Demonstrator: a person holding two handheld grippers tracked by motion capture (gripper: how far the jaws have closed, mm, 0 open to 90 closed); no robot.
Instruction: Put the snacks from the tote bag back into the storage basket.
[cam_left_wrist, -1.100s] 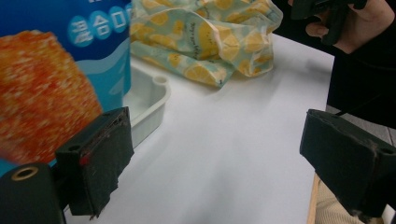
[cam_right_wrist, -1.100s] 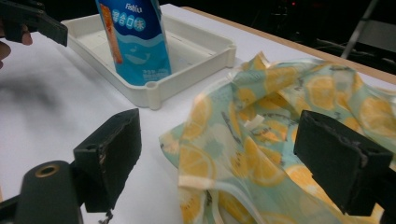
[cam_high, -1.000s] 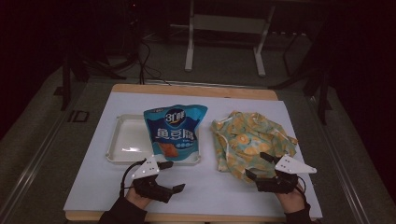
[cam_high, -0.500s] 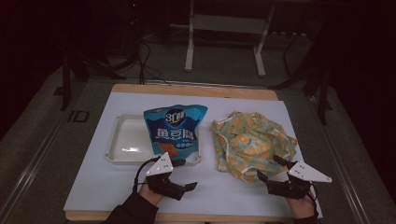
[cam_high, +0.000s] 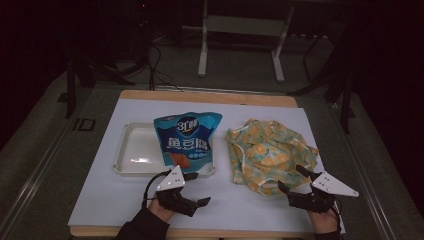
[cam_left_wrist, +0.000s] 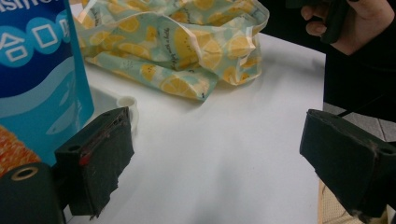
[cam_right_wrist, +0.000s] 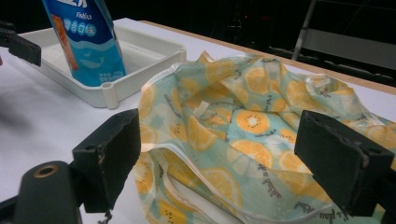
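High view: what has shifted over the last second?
Both open grippers drew back toward the near table edge: left gripper, right gripper off the lemon-print fabric bag. Nothing grasped. Blue snack bag, white plastic tray and fabric bag unmoved.

We lose the top of the blue snack bag (cam_left_wrist: 32, 70) at the left gripper view's edge, and the bag covers the right part of the white tray (cam_high: 135, 150) in the high view. The small print on the lemon-patterned cloth (cam_right_wrist: 247, 140) is too blurred to read; its right side is cut off there
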